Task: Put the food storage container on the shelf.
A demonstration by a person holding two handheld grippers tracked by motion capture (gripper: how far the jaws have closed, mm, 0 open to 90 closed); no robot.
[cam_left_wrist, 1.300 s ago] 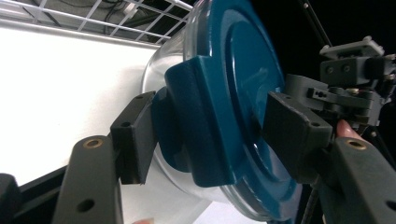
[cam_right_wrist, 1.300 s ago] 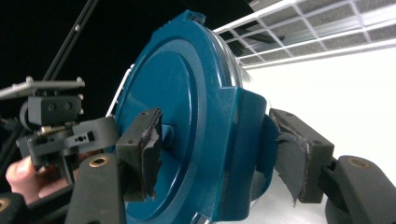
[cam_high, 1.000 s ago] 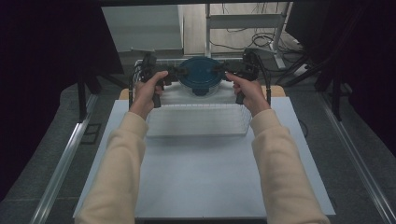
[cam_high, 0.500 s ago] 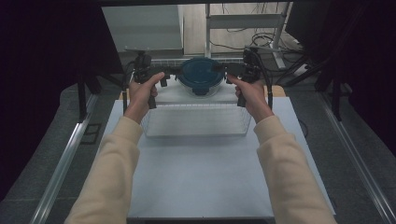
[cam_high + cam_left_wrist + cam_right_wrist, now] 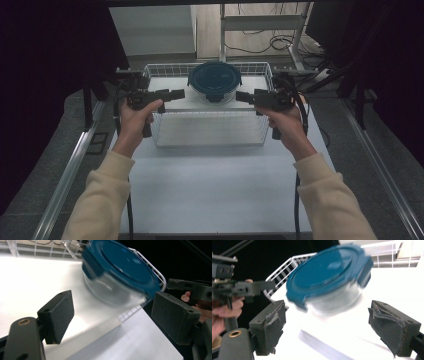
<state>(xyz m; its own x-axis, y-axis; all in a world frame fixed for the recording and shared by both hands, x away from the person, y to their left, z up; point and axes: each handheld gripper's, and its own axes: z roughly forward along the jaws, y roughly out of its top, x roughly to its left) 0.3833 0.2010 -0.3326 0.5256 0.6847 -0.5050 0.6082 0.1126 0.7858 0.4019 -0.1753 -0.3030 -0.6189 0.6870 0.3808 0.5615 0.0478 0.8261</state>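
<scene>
left gripper (image 5: 176,93): I've got it at the basket's left side, jaws apart, nothing between them
right gripper (image 5: 243,97): at the basket's right side, jaws apart, empty; pad (image 5: 388,326) facing looks frayed
wire basket (image 5: 210,116): white, on the table (image 5: 210,195), between my two grippers
container (image 5: 214,82): clear round tub, blue clip lid shut, in the basket's far half; contents, can't tell

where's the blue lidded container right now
The blue-lidded container sits inside the white wire basket, at its far middle in the high view, between the left gripper and right gripper.
</scene>
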